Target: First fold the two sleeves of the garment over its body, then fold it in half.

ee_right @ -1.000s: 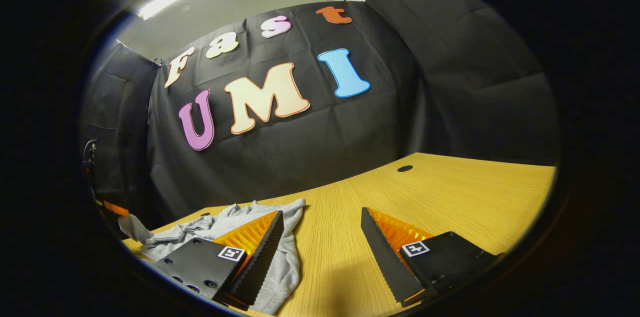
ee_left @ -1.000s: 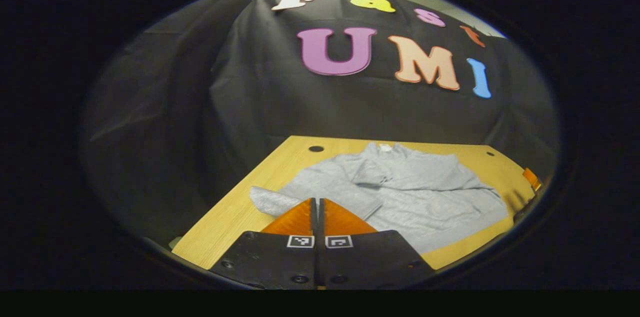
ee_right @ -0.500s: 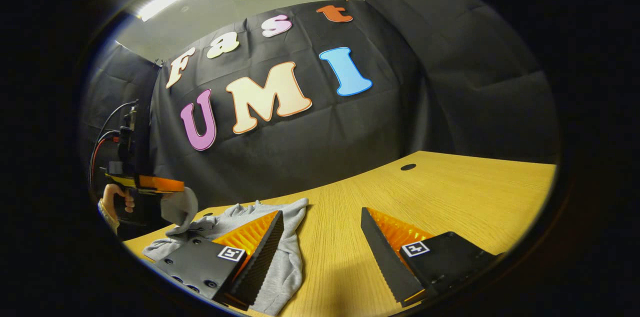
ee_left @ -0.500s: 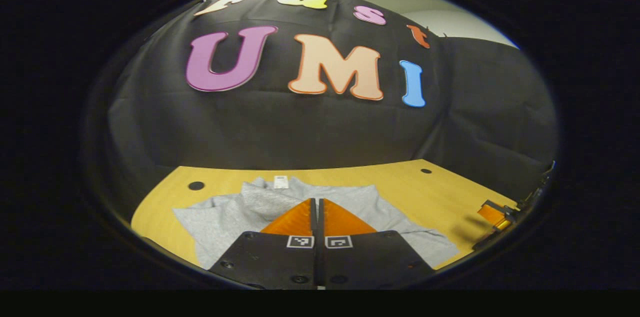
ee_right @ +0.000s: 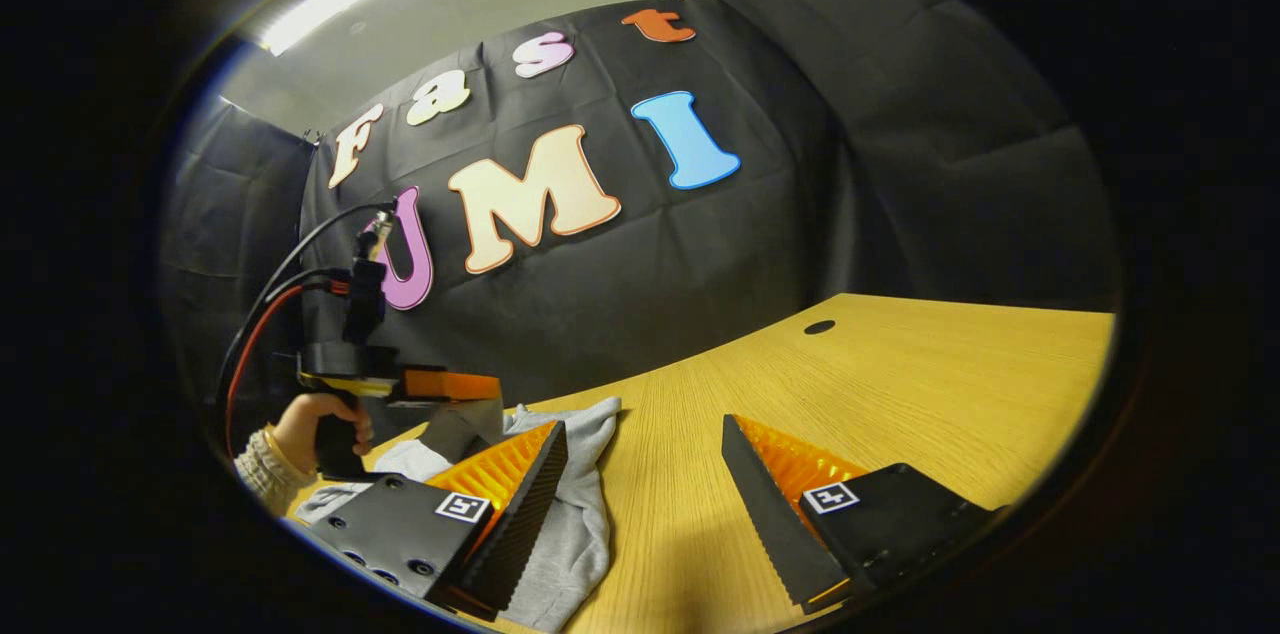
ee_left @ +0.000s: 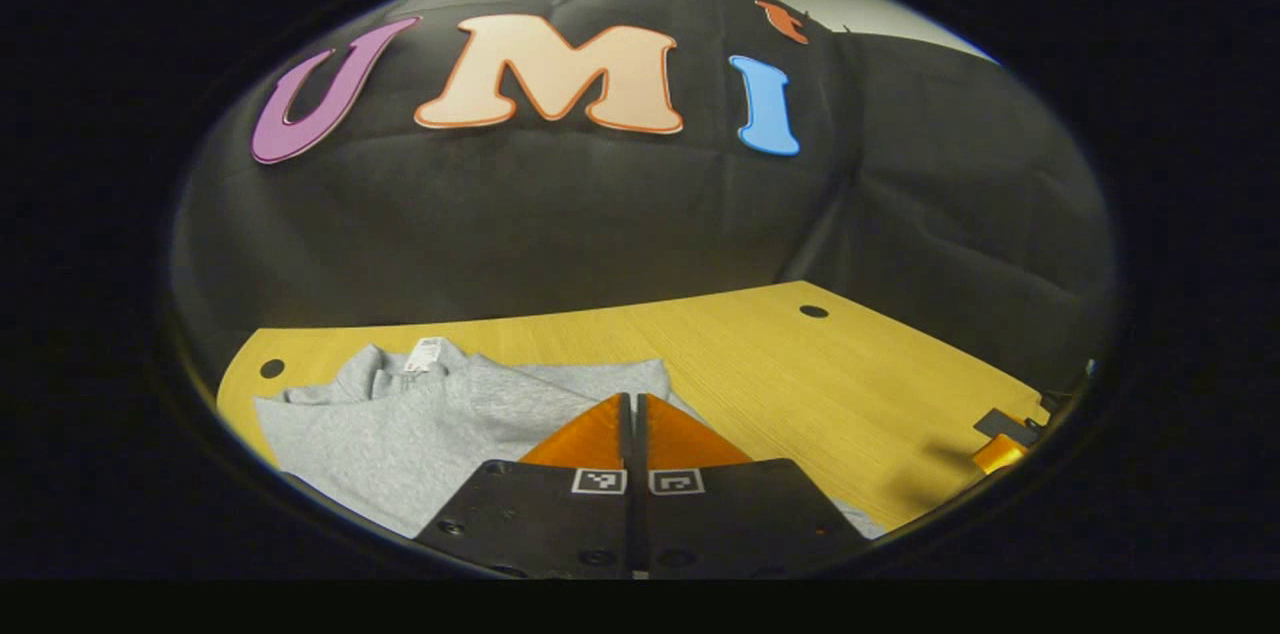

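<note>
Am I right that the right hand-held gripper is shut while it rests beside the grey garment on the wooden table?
Not quite: the right hand-held gripper is open, its fingers set wide apart in the right gripper view. The rest holds: it is beside the grey garment on the wooden table.

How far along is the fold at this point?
Done: nothing finished that I can confirm; the grey sweatshirt lies spread on the table, collar tag showing. In hand: the left gripper, fingers shut, seems to carry a sleeve raised above the body. The right gripper sits open at the sweatshirt's edge. Remaining: laying this sleeve, the other sleeve, the half fold.
</note>
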A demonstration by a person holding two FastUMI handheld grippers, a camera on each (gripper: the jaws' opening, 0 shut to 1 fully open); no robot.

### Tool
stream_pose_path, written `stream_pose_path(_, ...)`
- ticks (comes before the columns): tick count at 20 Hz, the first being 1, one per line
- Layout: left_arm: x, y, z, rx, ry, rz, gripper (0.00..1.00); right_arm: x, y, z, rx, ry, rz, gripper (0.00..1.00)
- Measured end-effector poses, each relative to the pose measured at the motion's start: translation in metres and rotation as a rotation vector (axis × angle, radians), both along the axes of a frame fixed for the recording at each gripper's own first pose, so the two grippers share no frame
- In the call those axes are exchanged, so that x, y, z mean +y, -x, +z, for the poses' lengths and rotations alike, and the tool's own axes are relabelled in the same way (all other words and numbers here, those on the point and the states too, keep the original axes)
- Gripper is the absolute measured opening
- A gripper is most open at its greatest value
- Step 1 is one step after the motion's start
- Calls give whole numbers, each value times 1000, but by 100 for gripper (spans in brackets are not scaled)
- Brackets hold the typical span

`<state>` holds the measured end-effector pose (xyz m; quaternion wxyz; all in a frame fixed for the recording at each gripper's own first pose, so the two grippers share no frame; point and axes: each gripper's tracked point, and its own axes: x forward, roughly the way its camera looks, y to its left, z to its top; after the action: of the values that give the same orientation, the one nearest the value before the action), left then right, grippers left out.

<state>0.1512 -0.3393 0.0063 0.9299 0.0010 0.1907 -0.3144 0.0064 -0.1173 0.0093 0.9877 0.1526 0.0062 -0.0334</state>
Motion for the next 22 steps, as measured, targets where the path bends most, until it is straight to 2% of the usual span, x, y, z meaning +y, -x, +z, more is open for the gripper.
stream_pose_path(6,-43,6,-15,-4,-44,-68,0,3,1,1,0,-3,2,97)
stream_pose_path(8,-42,3,-13,-42,-61,-53,40,2,2,1,1,-4,2,97)
stream_pose_path(10,-18,-9,0,-113,-99,35,79,3,2,1,2,-3,6,97)
stream_pose_path(11,-11,-12,4,-125,-99,54,99,3,2,2,1,-3,6,97)
stream_pose_path(12,-3,-12,8,-129,-84,62,94,3,3,2,2,-3,6,97)
stream_pose_path(18,92,5,36,-141,-50,154,94,7,4,-1,15,-3,19,97)
stream_pose_path(22,169,32,50,-184,-87,209,94,17,7,-13,89,-2,42,97)
